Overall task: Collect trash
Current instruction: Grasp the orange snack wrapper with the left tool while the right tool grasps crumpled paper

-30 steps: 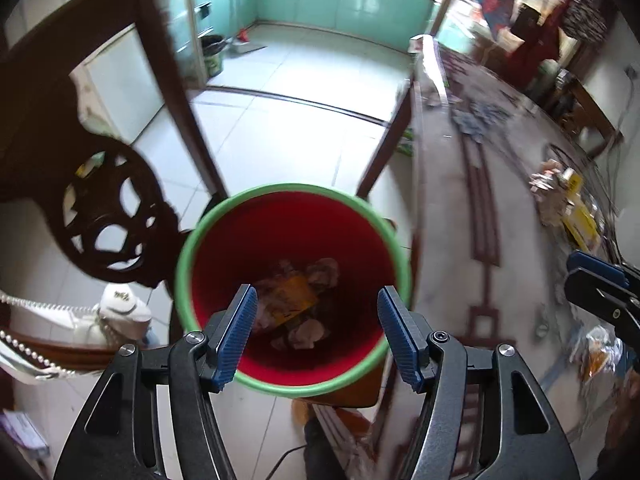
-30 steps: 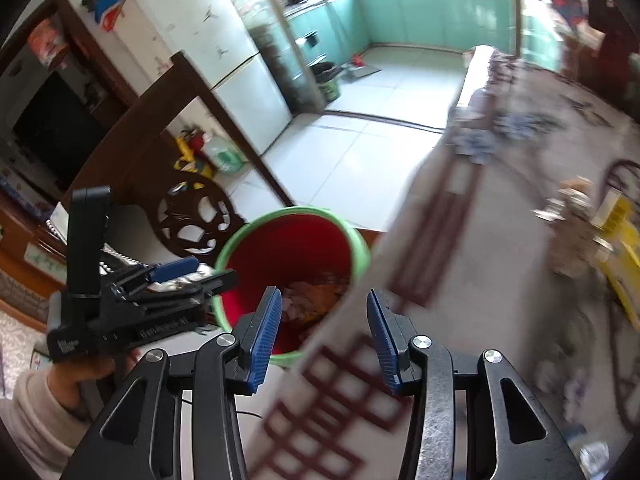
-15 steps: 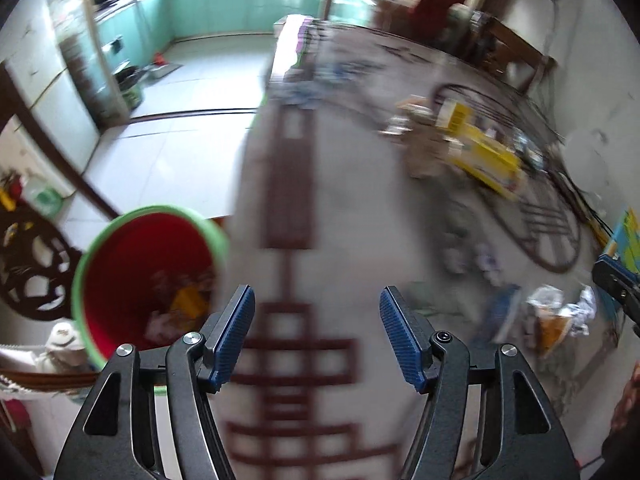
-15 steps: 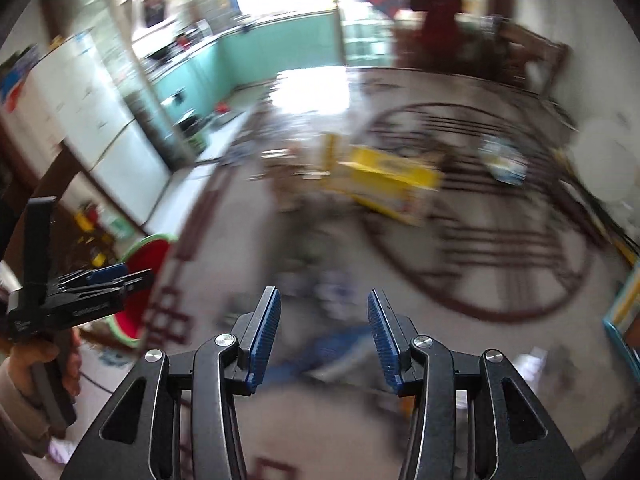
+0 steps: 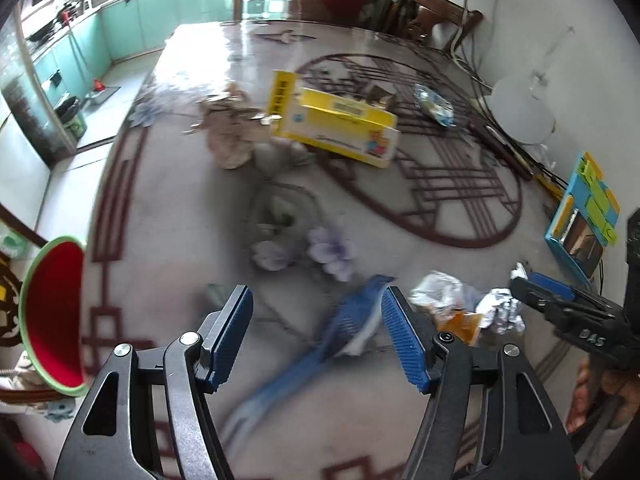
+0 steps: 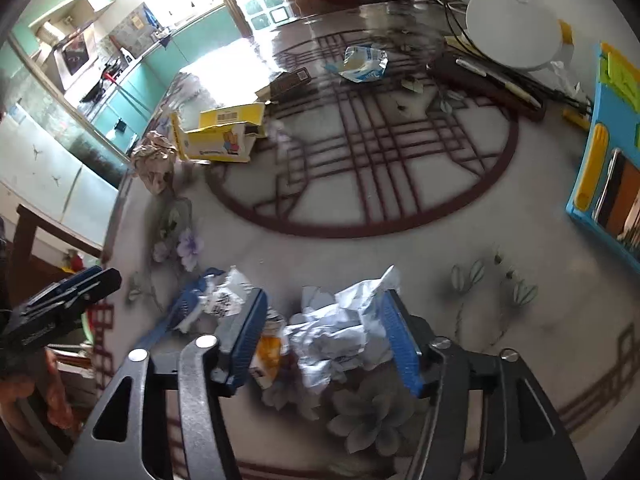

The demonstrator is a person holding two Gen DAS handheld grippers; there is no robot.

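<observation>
Trash lies near: right gripper (image 6: 322,334), jaws just widened, straddles crumpled paper (image 6: 340,328) ungripped; left gripper (image 5: 316,338) hovers wide and empty, bin (image 5: 52,316) far left

A glossy grey table (image 5: 168,264) with dark red lattice patterning and printed flowers fills both views. Beyond its far edge, teal kitchen cabinets (image 6: 132,92) line a pale tiled floor (image 5: 72,168), lit apparently by a bright window. A dark wooden chair (image 5: 436,8) stands against the white wall (image 5: 540,20).
</observation>
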